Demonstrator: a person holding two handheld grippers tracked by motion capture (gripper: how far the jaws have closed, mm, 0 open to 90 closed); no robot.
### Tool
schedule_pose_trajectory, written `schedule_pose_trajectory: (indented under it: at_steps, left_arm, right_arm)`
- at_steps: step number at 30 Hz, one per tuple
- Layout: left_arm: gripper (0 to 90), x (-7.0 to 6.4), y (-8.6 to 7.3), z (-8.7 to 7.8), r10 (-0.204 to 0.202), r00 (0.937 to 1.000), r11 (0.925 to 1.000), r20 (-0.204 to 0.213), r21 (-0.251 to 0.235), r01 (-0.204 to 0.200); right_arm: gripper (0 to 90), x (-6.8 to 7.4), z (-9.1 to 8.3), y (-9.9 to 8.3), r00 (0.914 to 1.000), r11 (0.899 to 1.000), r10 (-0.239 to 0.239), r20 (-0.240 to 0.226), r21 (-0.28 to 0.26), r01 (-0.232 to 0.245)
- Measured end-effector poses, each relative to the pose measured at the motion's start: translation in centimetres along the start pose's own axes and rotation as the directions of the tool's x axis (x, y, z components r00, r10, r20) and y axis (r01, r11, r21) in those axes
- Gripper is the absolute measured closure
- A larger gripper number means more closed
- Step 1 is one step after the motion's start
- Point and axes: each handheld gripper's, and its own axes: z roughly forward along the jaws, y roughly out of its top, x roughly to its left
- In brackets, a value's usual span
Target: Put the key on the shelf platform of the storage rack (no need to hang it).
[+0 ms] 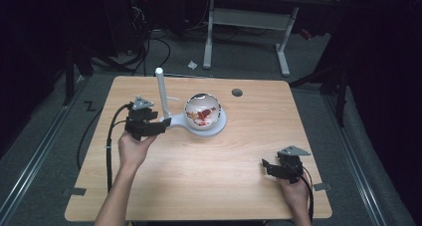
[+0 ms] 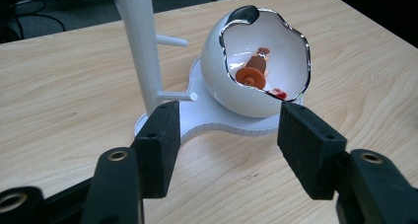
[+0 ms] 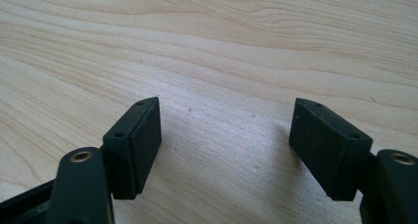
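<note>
The wooden table [image 1: 209,171] is light brown. A flat white stand [image 1: 196,126] sits on it. The stand holds a tall post [image 1: 162,94] and a shiny egg-shaped bowl [image 1: 202,110].

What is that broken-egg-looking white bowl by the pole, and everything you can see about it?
The white bowl looks like glossy ceramic shaped as a cracked eggshell, with a wavy silvery rim. It tilts its opening toward the left claw, showing small orange-red figures inside. It sits on a flat white base beside an upright white pole. Neither claw touches it.

A lab or test room — a bare wooden surface [image 1: 199,186] stands on grey carpet [image 1: 59,111], floor rails [image 1: 35,161] run beside it, cables [image 1: 149,42] tangle behind, near a white-legged desk [image 1: 249,17] — all dimly lit.
</note>
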Motion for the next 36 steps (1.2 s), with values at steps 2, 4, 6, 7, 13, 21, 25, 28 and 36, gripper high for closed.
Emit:
schedule_pose_trajectory:
  at_steps: [2,4,6,7,13,21,25,28,36]
  left_arm:
    - [42.3,0.3,0.4,-0.7,0.001,0.9991,0.9993,-0.042,0.038,0.000]
    - [42.1,1.2,1.1,-0.5,0.109,0.9938,0.9941,0.021,-0.004,-0.109]
    - [41.8,0.6,0.8,-0.8,-0.019,0.9998,0.9998,0.006,0.010,0.019]
    - [41.7,0.9,1.1,-1.3,-0.004,0.9990,0.9992,-0.044,0.039,0.006]
    - [41.4,1.4,2.0,-2.1,-0.046,0.9980,0.9986,-0.042,0.025,0.047]
    - [41.2,1.7,2.6,-3.0,-0.036,0.9988,0.9993,-0.032,0.007,0.036]
    - [40.9,2.0,2.9,-3.5,-0.043,0.9982,0.9991,-0.042,0.006,0.043]
    - [40.7,2.5,3.2,-3.8,-0.034,0.9983,0.9994,-0.048,-0.001,0.034]
    - [40.6,4.1,3.9,-4.9,-0.084,0.9950,0.9961,-0.054,-0.029,0.083]
  right_arm:
    - [28.5,0.0,0.0,0.0,1.0000,1.000,0.000,0.000,0.000,0.000]
    - [28.5,0.0,0.0,0.0,1.0000,1.000,0.000,0.001,0.000,0.000]
    - [28.5,0.0,0.0,0.0,1.0000,1.000,-0.001,0.000,0.000,0.001]
    - [28.5,0.0,0.0,0.0,1.0000,1.000,-0.001,0.001,0.000,0.001]
    - [28.5,0.0,0.0,0.0,1.0000,1.000,0.000,0.001,0.000,0.000]
    - [28.5,0.0,0.0,0.0,1.0000,1.000,0.000,0.001,0.000,0.000]
    - [28.5,0.0,0.0,0.0,1.0000,1.000,-0.001,0.001,-0.001,0.001]
    - [28.5,0.0,0.0,0.0,1.0000,1.000,-0.001,0.001,-0.001,0.001]
    - [28.5,0.0,0.0,0.0,1.0000,1.000,0.000,0.001,-0.002,0.000]
